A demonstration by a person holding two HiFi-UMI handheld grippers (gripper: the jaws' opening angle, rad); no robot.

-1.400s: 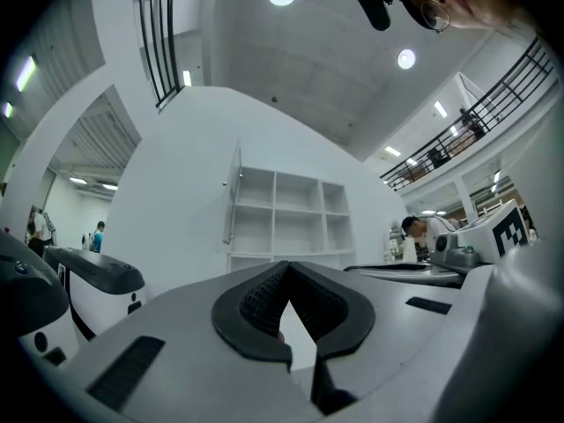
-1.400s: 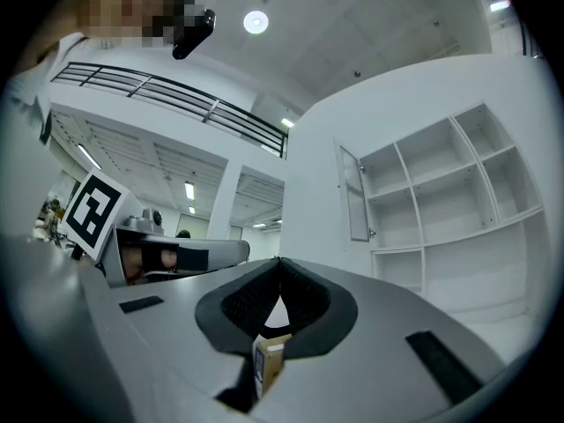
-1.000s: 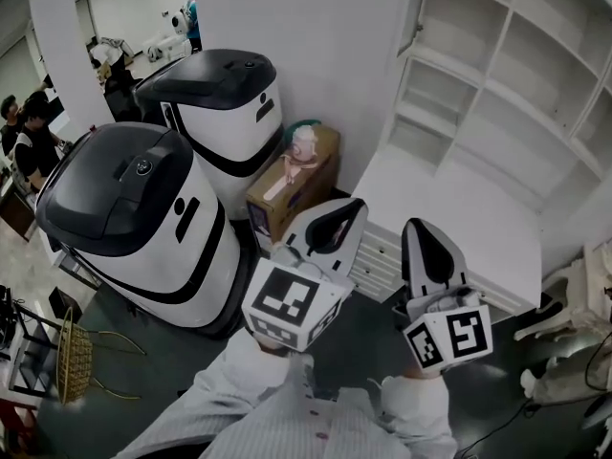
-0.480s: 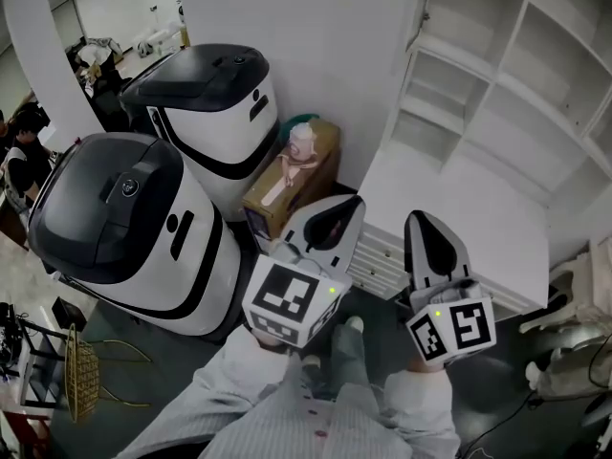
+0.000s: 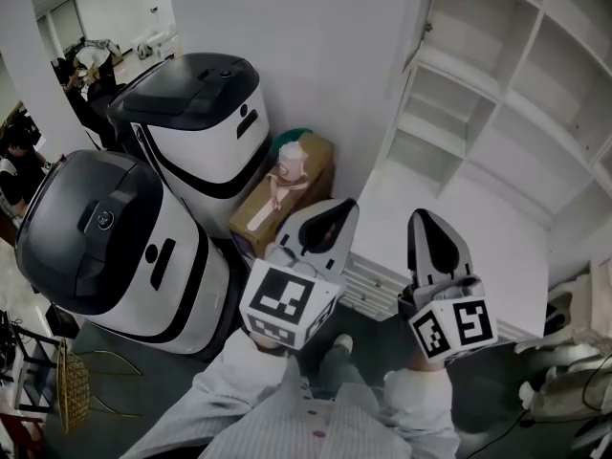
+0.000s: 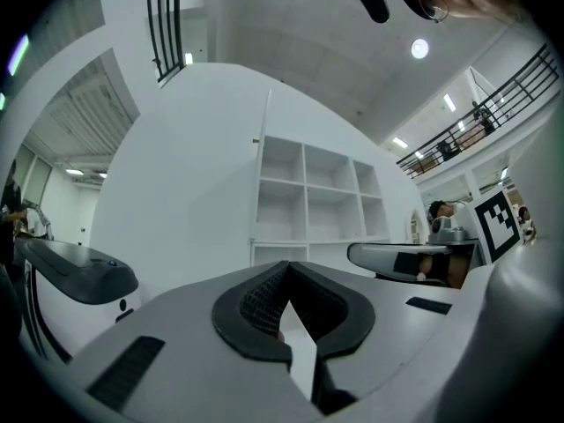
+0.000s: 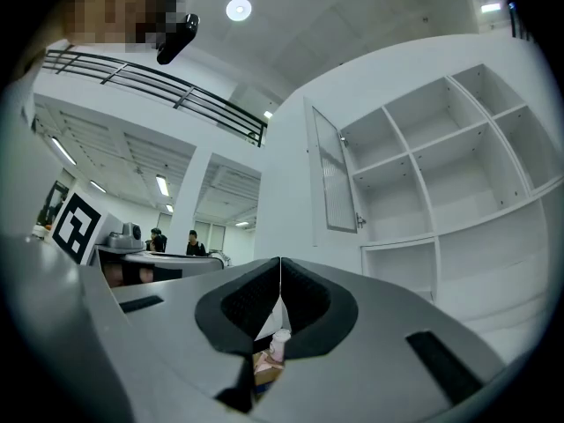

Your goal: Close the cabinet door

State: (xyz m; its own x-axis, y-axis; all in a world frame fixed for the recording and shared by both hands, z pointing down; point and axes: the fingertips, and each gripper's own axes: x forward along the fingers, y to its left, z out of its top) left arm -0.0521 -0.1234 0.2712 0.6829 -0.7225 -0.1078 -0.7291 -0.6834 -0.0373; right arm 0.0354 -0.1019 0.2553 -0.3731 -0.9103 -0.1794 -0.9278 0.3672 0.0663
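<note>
The white cabinet (image 5: 497, 94) with bare shelves fills the upper right of the head view. Its door (image 5: 418, 22) stands open, edge-on at the cabinet's left side. In the right gripper view the door (image 7: 335, 179) juts out from the shelves, a small latch on its edge. In the left gripper view only the door's thin edge (image 6: 264, 170) shows. My left gripper (image 5: 337, 216) and right gripper (image 5: 433, 232) are held side by side, short of the cabinet and touching nothing. Both are shut and hold nothing, the left gripper's (image 6: 285, 267) jaws and the right gripper's (image 7: 280, 263) jaws meeting at the tips.
Two large white-and-black machines (image 5: 196, 122) (image 5: 105, 247) stand at the left. A cardboard box with a doll (image 5: 282, 194) sits between them and the wall. A low white counter with drawers (image 5: 469, 228) lies under the shelves. People stand far back at the left.
Both grippers and the view have moved forward toward the cabinet, so the machines have slid left. The jaws have stayed shut.
</note>
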